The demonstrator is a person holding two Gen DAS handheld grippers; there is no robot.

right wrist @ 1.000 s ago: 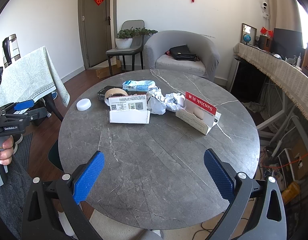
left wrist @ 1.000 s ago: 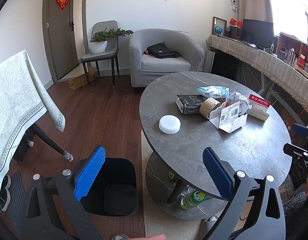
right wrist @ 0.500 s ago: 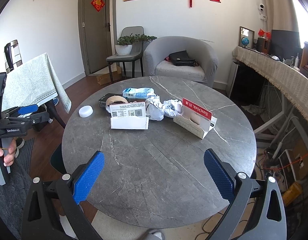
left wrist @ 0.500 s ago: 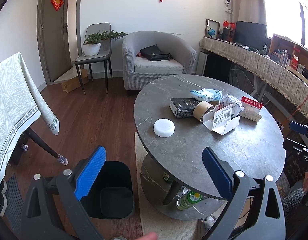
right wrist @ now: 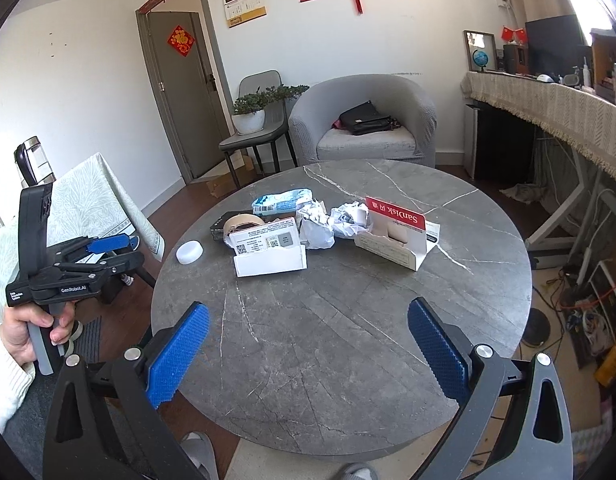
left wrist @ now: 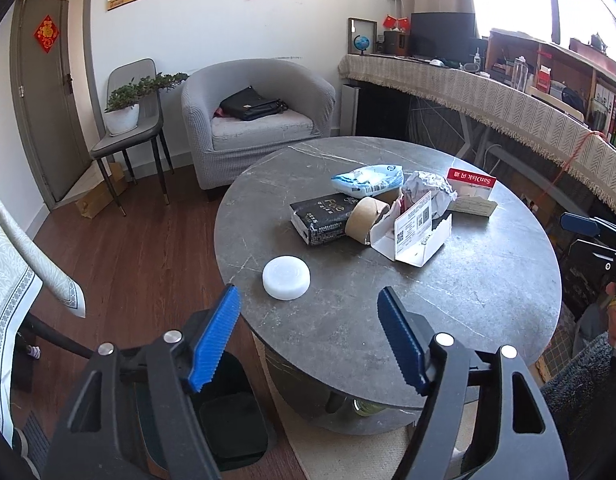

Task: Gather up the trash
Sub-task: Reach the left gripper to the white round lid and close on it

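Hovering at the round table's (right wrist: 348, 340) near edge, left gripper (left wrist: 308, 336) and right gripper (right wrist: 308, 348) both have jaws apart, empty; trash pile, crumpled paper (right wrist: 316, 224) and white box (right wrist: 270, 258), sits mid-table, bin (left wrist: 228, 420) on floor beside it

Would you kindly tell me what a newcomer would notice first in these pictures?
A heap of trash sits mid-table: crumpled paper, a red SanDisk box, a white carton and a tape roll. A white puck lies apart near the edge, and a black bin waits on the floor.
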